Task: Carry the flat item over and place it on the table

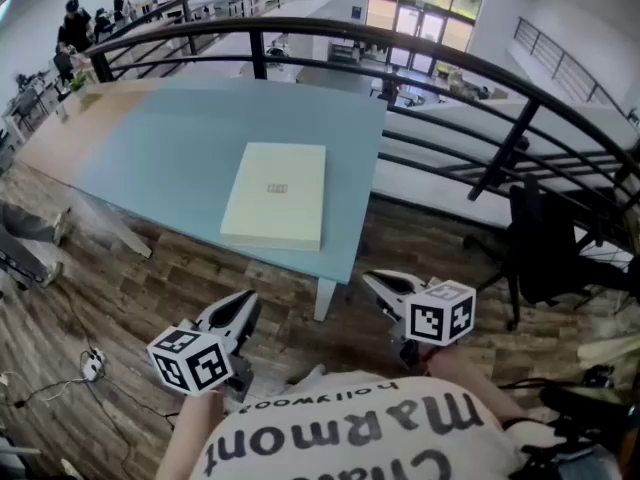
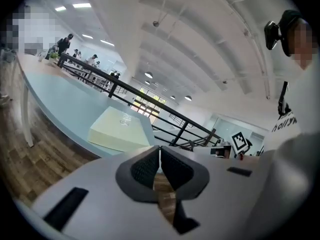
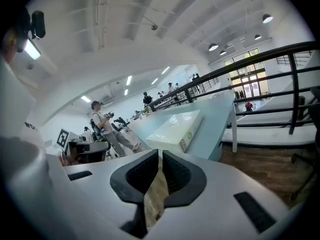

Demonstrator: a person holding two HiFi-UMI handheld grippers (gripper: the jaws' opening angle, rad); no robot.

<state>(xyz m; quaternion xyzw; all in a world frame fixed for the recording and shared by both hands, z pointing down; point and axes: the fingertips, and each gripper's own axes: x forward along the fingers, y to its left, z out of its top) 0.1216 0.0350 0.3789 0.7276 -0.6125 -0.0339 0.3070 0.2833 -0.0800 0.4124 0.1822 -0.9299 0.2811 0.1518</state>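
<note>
A flat cream box (image 1: 276, 195) lies on the pale blue table (image 1: 160, 138), near its front right corner. The same box shows in the left gripper view (image 2: 120, 128) and the right gripper view (image 3: 176, 128), ahead of each gripper's jaws. Both grippers are held low, close to the person's chest and well back from the table. My left gripper (image 1: 245, 306) is shut with nothing between its pads. My right gripper (image 1: 375, 282) is shut and empty too. In both gripper views the dark pads (image 2: 150, 166) (image 3: 172, 174) meet tip to tip.
A black curved railing (image 1: 400, 73) runs behind and to the right of the table. A black office chair (image 1: 545, 248) stands at the right on the wooden floor. Cables (image 1: 60, 368) lie on the floor at the left. Several people (image 1: 75, 28) stand far back left.
</note>
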